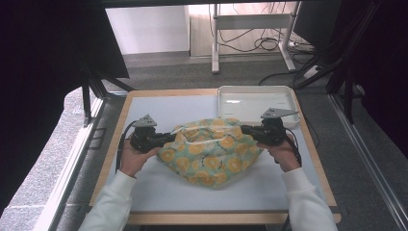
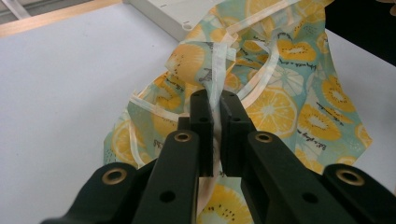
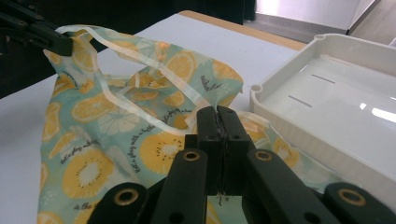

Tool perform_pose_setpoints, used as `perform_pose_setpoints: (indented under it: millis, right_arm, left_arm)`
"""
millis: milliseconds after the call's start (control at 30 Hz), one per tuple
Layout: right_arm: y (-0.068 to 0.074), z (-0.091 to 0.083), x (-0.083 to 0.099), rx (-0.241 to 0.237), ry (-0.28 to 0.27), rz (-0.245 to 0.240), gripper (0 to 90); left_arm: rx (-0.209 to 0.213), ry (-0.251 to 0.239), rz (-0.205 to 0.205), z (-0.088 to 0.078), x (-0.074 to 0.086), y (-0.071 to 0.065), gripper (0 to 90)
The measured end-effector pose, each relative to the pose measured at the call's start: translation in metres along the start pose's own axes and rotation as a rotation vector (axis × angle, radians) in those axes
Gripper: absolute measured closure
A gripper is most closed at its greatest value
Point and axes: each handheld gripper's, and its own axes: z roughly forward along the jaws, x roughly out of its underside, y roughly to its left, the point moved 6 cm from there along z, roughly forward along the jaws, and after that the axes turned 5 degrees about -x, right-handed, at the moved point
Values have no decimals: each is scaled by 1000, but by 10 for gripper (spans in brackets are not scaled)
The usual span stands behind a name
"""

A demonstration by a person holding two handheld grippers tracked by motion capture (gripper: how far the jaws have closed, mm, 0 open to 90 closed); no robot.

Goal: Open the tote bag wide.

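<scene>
A teal cloth bag [image 1: 211, 151] printed with yellow fruit slices and edged in white tape lies bunched on the white table top. My left gripper [image 1: 169, 137] comes in from the left and is shut on the bag's [image 2: 280, 102] white-trimmed edge, pinched between the jaws [image 2: 216, 100]. My right gripper [image 1: 243, 129] comes in from the right, shut on the bag's [image 3: 102, 135] other side [image 3: 218, 116]. The cloth hangs slightly lifted between the two. In the right gripper view, the left gripper [image 3: 60, 44] holds the far corner.
A shallow white tray [image 1: 220, 103] stands at the back right of the table, close behind the right gripper; its near wall [image 3: 280, 116] is beside the right jaws. The table has a wooden rim [image 1: 122, 113]. Floor, cables and a desk frame lie beyond.
</scene>
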Motion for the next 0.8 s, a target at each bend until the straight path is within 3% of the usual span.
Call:
perform_pose_setpoints:
  millis: [133,433,800]
  right_arm:
    - [5,-4,2,-13,-8,-10,884]
    - [18,-10,11,-24,-15,-32,884]
    - [21,-11,19,-24,-11,-38,884]
  left_arm:
    - [1,-8,14,-4,1,-2,863]
    - [36,-17,1,-12,6,-4,864]
    - [51,-5,-8,-8,11,-8,863]
